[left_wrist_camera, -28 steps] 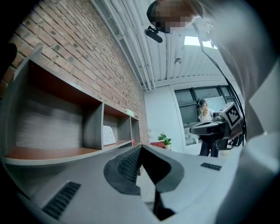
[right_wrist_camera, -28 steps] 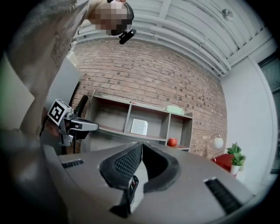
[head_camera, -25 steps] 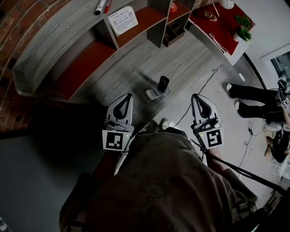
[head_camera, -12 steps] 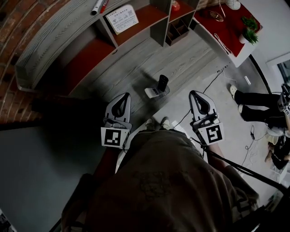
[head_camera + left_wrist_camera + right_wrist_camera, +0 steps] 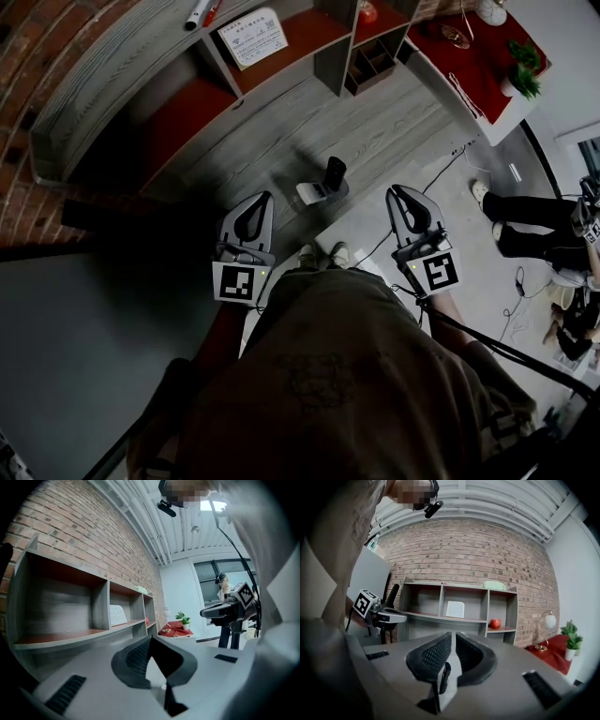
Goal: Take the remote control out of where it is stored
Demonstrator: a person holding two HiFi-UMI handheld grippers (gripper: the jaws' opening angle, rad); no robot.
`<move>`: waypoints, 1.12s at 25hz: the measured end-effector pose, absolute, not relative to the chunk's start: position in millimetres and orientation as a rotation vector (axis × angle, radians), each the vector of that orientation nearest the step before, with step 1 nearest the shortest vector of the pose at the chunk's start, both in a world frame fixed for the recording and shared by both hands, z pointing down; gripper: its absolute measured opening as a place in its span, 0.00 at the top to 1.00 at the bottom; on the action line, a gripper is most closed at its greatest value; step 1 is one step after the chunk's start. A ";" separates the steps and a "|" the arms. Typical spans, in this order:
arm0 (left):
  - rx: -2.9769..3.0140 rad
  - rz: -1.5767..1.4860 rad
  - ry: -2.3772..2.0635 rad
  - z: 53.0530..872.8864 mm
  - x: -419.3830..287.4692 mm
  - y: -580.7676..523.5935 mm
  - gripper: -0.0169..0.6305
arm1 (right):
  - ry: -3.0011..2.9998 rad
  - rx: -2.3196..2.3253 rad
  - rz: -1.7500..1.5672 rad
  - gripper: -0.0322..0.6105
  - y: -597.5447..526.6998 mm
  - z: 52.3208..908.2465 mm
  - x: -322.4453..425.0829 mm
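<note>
Brick wall [image 5: 37, 56] stands behind a grey shelf [image 5: 330, 66] with red boards, and in front of the shelf runs a grey wood-grain counter [image 5: 234, 150]. Both claws are held level near the front edge of this counter, the left claw [image 5: 264, 198] and the right claw [image 5: 395, 191], well apart from each other. Between them and a little further ahead is a white stand [image 5: 313, 193], and the remote [image 5: 335, 171] sits in it upright, its long axis pointing up with a slight lean. From the right claw the remote lies ahead and toward the left; from the left claw it lies ahead and toward the right. I judge the right claw to be somewhat nearer, so it seems the more likely one to reach. Neither claw touches the remote or the stand. The left claw has its pads together at the tip, with nothing between them. The right claw is also closed and empty, so it would have to open before it can take the remote.
</note>
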State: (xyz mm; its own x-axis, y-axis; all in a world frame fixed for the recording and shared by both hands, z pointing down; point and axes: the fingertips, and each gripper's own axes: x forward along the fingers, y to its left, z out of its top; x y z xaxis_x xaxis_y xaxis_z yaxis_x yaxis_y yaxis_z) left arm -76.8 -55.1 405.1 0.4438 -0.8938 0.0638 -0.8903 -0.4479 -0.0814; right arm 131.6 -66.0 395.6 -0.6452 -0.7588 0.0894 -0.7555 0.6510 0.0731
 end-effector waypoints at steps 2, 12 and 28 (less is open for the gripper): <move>-2.642 -0.159 1.635 406.7 -73.9 -56.1 0.96 | -2.752 1.237 -0.037 0.92 -70.3 397.6 130.4; -2.612 -0.203 1.633 409.4 -67.7 -51.6 0.96 | -2.662 0.985 0.034 0.67 -97.3 440.8 107.3; -2.597 -0.286 1.699 425.9 -80.4 -44.7 0.96 | -2.468 0.618 0.152 0.54 -140.1 553.3 60.1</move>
